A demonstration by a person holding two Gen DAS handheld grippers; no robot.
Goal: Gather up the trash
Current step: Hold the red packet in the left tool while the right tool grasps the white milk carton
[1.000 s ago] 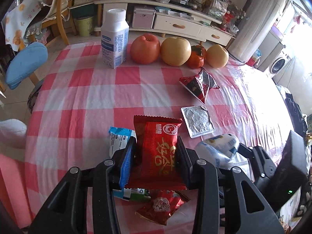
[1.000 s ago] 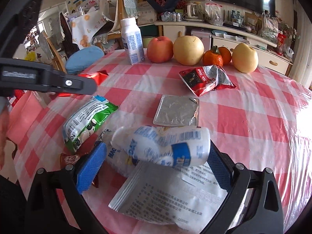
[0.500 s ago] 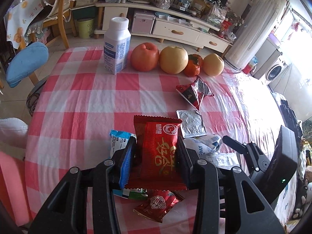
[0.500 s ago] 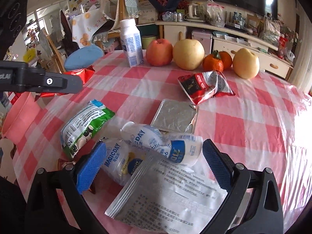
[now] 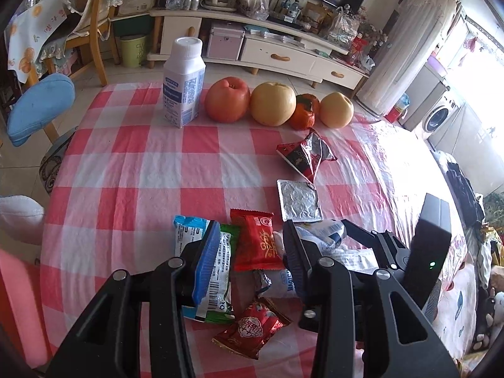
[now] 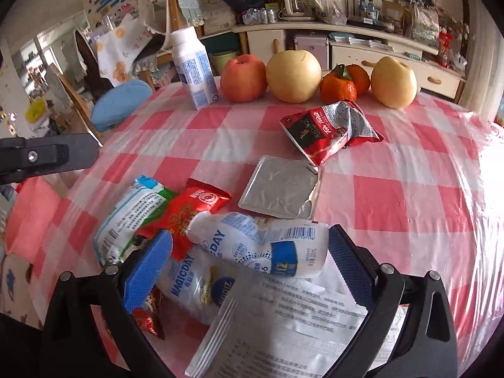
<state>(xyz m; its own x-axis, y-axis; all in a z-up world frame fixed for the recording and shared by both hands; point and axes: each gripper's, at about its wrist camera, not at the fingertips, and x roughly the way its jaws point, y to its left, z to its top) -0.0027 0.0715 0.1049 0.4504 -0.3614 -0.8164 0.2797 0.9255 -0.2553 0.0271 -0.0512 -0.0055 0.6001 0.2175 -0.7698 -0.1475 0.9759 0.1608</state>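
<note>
While both grippers' fingers stand apart, red wrapper (image 5: 257, 242) lies loose between left fingers (image 5: 206, 253), long axis pointing away.

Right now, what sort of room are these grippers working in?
Most likely a home living and dining room: a table with a pink checked cloth, a long white sideboard crowded with household clutter, and a washing machine by the window.

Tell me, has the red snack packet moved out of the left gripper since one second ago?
Yes. The red snack packet now lies on the pile beside the green wrapper, no longer clamped between the left gripper pads.
</note>
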